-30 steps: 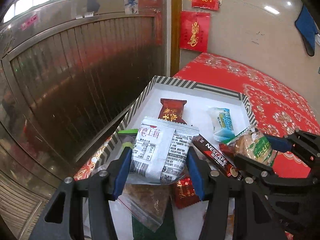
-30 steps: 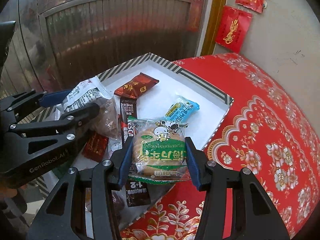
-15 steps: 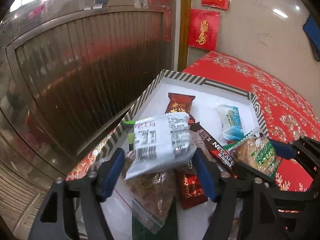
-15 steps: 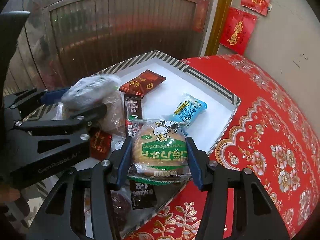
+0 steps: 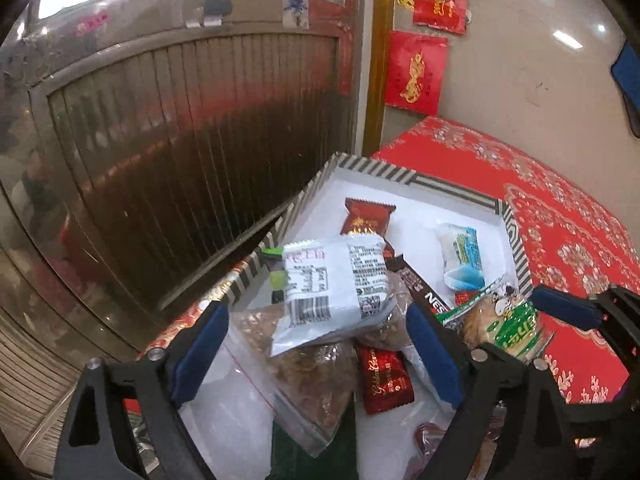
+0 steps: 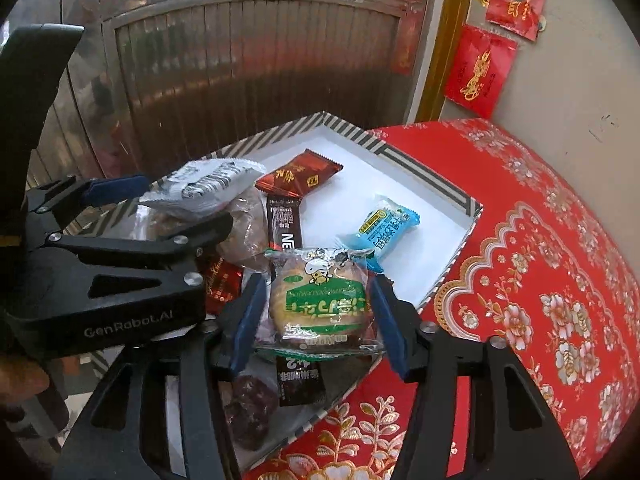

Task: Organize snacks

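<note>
White and crinkled, the barcode packet (image 5: 334,292) lies on the snack pile in our striped box (image 5: 514,236). Our left gripper (image 5: 316,344) has just been opening, pads clear. Our right gripper (image 6: 316,316) has too, the green-labelled cake (image 6: 320,300) loose between its pads.
</note>
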`<action>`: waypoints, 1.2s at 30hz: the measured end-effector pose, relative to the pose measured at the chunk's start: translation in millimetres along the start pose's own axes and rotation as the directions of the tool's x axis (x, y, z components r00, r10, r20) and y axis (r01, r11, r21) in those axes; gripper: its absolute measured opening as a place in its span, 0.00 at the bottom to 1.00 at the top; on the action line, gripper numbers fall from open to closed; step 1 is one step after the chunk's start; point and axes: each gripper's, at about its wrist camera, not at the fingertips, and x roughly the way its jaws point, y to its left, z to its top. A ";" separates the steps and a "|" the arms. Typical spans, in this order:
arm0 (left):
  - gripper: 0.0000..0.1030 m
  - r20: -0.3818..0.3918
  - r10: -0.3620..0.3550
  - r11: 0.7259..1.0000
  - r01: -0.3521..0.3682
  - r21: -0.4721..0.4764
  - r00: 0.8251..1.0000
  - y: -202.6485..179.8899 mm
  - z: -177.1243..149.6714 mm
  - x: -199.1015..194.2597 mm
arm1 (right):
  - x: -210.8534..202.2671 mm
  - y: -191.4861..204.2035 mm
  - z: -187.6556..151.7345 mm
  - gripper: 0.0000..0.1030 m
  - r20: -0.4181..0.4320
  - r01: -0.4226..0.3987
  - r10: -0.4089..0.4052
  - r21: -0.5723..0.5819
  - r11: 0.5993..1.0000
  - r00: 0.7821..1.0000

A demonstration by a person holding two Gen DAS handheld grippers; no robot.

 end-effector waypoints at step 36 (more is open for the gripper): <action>1.00 0.128 0.028 0.999 -0.030 0.013 0.991 -34.5 -36.9 -69.3 | -86.3 -31.8 -65.1 0.77 0.270 0.059 -0.147 0.309 0.949 0.951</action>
